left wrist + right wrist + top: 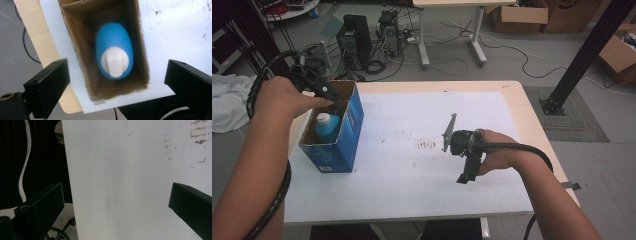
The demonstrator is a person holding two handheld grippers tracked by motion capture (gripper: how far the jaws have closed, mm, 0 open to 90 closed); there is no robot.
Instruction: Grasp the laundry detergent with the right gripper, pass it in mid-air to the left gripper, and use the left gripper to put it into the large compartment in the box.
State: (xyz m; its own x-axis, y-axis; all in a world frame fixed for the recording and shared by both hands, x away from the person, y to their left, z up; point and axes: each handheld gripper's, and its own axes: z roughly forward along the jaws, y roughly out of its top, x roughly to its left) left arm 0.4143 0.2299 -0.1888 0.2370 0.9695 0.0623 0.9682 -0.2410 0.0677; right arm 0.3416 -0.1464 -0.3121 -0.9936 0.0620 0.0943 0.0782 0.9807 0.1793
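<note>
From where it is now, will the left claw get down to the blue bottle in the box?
Probably yes: the left claw hangs open above the open box, the bottle uncovered below.

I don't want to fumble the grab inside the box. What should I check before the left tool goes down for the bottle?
1. Left tool open: ok.
2. Jaws straddle the open blue cardboard box: not ok, too wide to enter.
3. Blue plastic bottle with white cap upright, cap facing up: ok.
4. Tool above the bottle: ok.
5. Right tool away, over the white table sheet: ok.
6. Room beside the bottle for the jaws: cannot tell.
</note>
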